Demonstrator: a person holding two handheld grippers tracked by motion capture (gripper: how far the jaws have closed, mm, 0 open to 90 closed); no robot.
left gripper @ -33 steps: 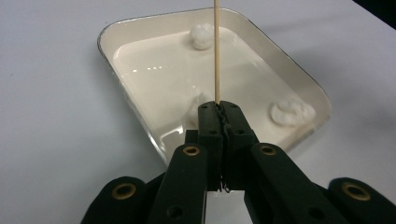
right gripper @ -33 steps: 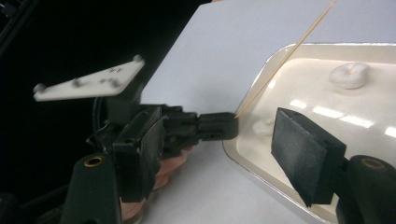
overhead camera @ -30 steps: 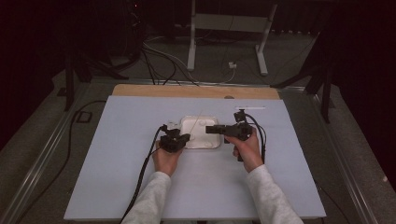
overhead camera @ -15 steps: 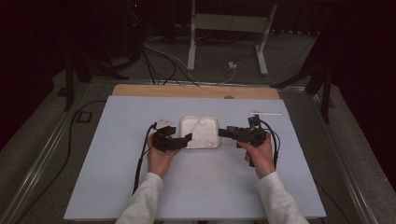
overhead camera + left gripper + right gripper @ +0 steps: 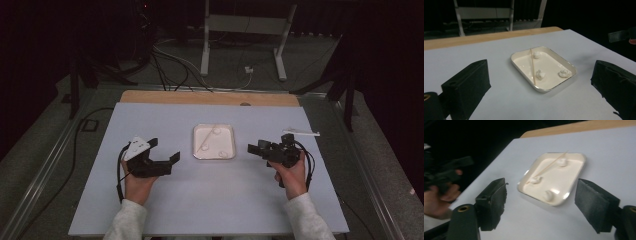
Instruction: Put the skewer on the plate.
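**A:** Counting it all up: one white tray [image 5: 214,141] in the middle of the bench [image 5: 210,205], three small white lumps [image 5: 540,74] inside it, and one thin wooden stick [image 5: 533,64] lying slantwise across the tray, over two of the lumps. There's also one thin white strip [image 5: 301,132] lying flat near the far right of the bench, well apart from the tray.

**B:** And the claws?

**A:** Two, one per hand. The left claw [image 5: 165,150] sits left of the tray and the right claw [image 5: 254,148] sits right of it, both aimed inward at the tray and neither touching it. Both are spread wide with nothing between the jaws; in each gripper view the tray sits in the gap between the two black jaws, further off on the bench. The left one carries a grey three-cornered plate [image 5: 136,148] on top. Both sleeves look white.

**B:** What's the surface like?

**A:** Pale bluish-white sheet over the bench, with a strip of bare wood [image 5: 210,98] showing along the far edge. The room's dark. Grey floor behind, a bunch of cables [image 5: 170,60] trailing across it, and a white metal stand [image 5: 245,35] with two legs. Black cables also run along the floor on the left side.
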